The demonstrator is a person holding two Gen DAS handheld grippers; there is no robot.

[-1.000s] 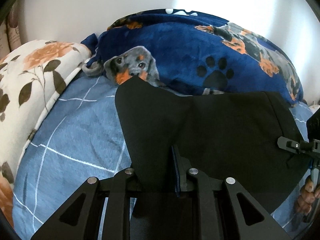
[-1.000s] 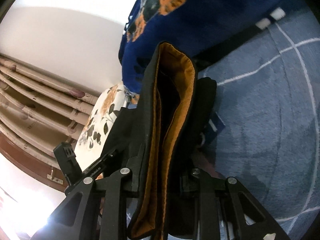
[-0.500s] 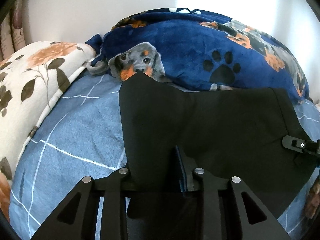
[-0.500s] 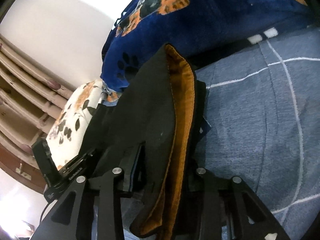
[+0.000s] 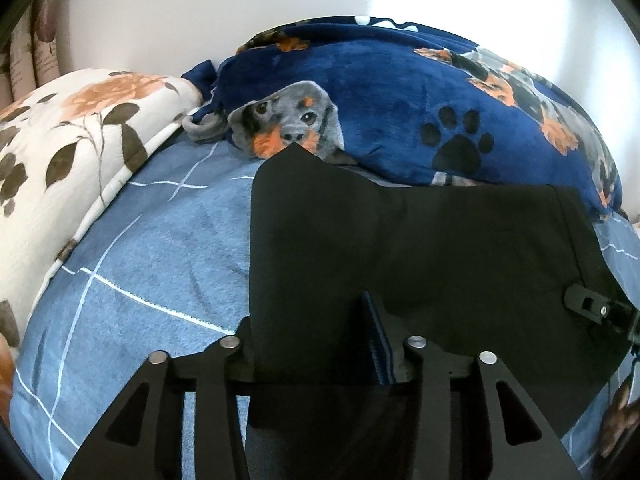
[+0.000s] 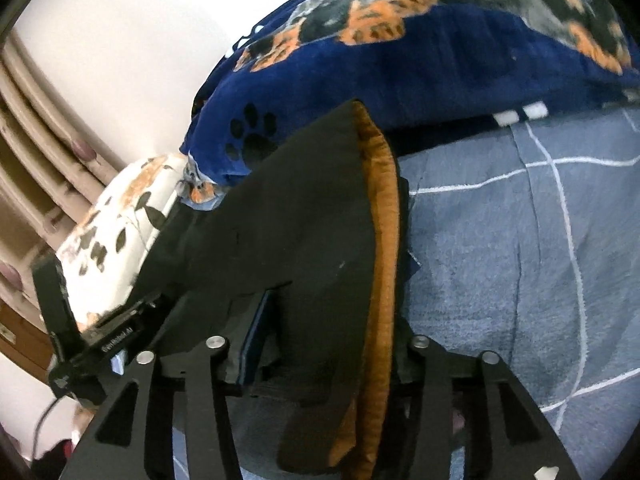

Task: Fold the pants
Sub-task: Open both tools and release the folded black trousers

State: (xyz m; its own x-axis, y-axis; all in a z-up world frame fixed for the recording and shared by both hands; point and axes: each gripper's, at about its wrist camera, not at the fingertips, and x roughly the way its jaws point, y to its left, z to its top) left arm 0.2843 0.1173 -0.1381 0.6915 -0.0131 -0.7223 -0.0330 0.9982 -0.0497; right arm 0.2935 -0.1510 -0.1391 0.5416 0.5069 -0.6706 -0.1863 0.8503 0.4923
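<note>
The black pants (image 5: 420,248) hang stretched between my two grippers above the blue checked bedsheet (image 5: 152,264). My left gripper (image 5: 320,344) is shut on the pants' near edge; the cloth covers most of its fingers. The right gripper's tip (image 5: 592,306) shows at the pants' right edge in the left wrist view. In the right wrist view the pants (image 6: 288,216) show an orange lining (image 6: 380,240) along one edge. My right gripper (image 6: 320,344) is shut on that cloth. The left gripper (image 6: 92,340) shows at the left there.
A dark blue dog-print blanket (image 5: 420,96) is bunched at the head of the bed, right behind the pants. A white floral pillow (image 5: 68,152) lies at the left. A white wall stands behind, and curtains (image 6: 44,148) hang at the left of the right wrist view.
The pants have come down and flattened, spreading wider between the grippers. The right gripper has tilted, so the sheet and blanket fill more of its view.
</note>
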